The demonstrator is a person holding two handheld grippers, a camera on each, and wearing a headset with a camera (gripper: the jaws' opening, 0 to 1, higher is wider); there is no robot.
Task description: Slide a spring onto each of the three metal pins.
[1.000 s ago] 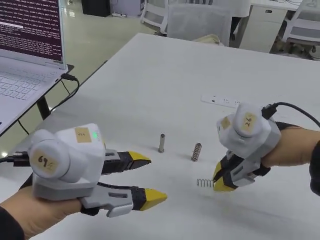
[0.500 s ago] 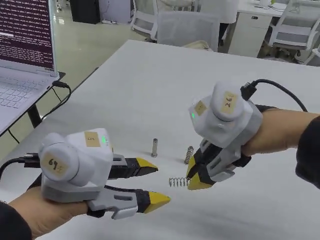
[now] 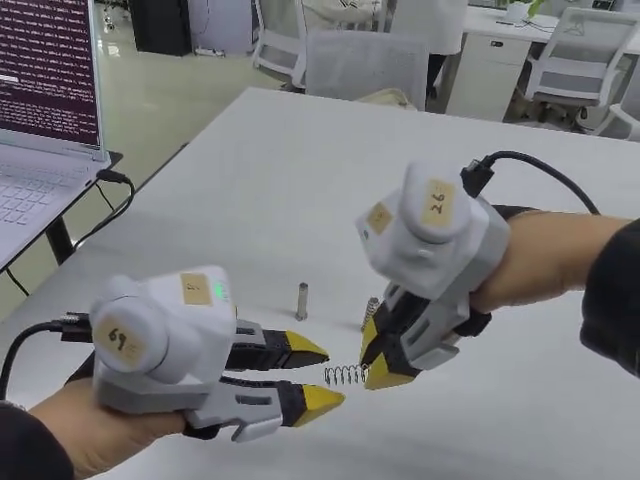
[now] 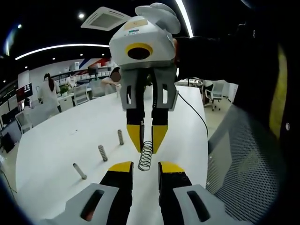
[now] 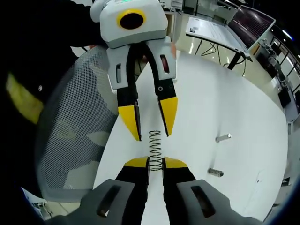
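My right gripper (image 3: 374,362) is shut on one end of a loose wire spring (image 3: 345,375) and holds it level above the white table (image 3: 250,200). The spring's free end points at my left gripper (image 3: 313,373), which is open at the lower left. In the right gripper view the spring (image 5: 155,150) runs from my right gripper (image 5: 155,163) up between the left gripper's yellow fingertips (image 5: 168,112). A bare metal pin (image 3: 302,300) stands upright behind. A pin wearing a spring (image 3: 370,310) is half hidden by the right gripper. In the left gripper view a third spring-covered pin (image 4: 121,137) stands further off.
A laptop (image 3: 40,110) sits on a stand at the far left, with its cable (image 3: 110,200) hanging beside the table edge. Office chairs (image 3: 355,60) stand past the table's far end. A cable (image 3: 530,170) trails from the right gripper.
The right gripper has carried the spring left, from near the table surface towards the left gripper's open jaws. The left gripper has held its place.
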